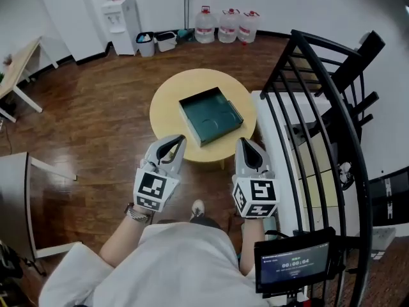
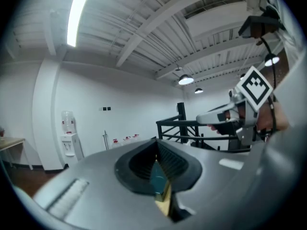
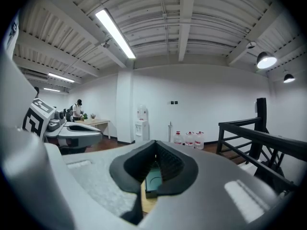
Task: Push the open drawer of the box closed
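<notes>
Right now the left gripper (image 1: 179, 141) and right gripper (image 1: 245, 143) are both squeezed shut and empty. The green box (image 1: 210, 115) sits just past them, in between.

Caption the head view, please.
Left gripper and right gripper, both shut, hover before the green box on the round table.

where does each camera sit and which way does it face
Head view: on the person's head, steeply down at the green box on the round table; shows left gripper, right gripper.
Left gripper view: on the left gripper, along its shut jaws; right gripper at right.
Right gripper view: on the right gripper, along its shut jaws; left gripper at left.
Both gripper views glimpse the green box.
</notes>
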The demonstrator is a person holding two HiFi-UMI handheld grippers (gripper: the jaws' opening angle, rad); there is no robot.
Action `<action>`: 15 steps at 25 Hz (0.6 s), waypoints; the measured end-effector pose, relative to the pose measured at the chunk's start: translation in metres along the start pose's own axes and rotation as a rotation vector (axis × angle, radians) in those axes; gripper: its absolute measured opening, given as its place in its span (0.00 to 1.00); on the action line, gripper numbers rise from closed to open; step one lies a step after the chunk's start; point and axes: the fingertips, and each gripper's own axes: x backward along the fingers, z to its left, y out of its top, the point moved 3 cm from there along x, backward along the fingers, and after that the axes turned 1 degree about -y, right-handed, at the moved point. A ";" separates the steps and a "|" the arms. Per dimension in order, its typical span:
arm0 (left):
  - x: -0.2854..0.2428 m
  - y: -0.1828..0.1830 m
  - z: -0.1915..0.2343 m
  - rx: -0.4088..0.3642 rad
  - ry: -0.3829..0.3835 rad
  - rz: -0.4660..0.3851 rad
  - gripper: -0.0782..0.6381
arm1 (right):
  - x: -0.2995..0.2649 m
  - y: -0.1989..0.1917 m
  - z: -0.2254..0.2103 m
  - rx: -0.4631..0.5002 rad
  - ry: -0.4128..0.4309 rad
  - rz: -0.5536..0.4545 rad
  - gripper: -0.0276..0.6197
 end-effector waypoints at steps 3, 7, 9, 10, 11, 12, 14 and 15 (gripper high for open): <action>-0.021 0.000 0.010 0.007 -0.001 0.018 0.12 | -0.022 0.001 -0.011 -0.004 0.013 0.010 0.05; -0.032 -0.006 0.024 0.034 0.005 0.038 0.12 | -0.041 0.003 -0.015 -0.006 0.024 0.021 0.05; -0.036 -0.010 0.030 0.046 0.009 0.046 0.12 | -0.049 0.003 -0.016 -0.010 0.024 0.029 0.05; -0.038 -0.011 0.032 0.049 0.008 0.048 0.12 | -0.052 0.003 -0.017 -0.013 0.021 0.033 0.05; -0.039 -0.012 0.034 0.051 0.004 0.049 0.12 | -0.054 0.002 -0.018 -0.015 0.015 0.037 0.05; -0.040 -0.012 0.035 0.053 0.000 0.047 0.12 | -0.055 0.003 -0.018 -0.016 0.009 0.039 0.05; -0.040 -0.011 0.040 0.056 0.001 0.036 0.12 | -0.055 0.006 -0.018 -0.014 -0.005 0.032 0.05; -0.040 -0.010 0.046 0.058 0.010 0.029 0.12 | -0.056 0.010 -0.018 -0.010 -0.012 0.024 0.05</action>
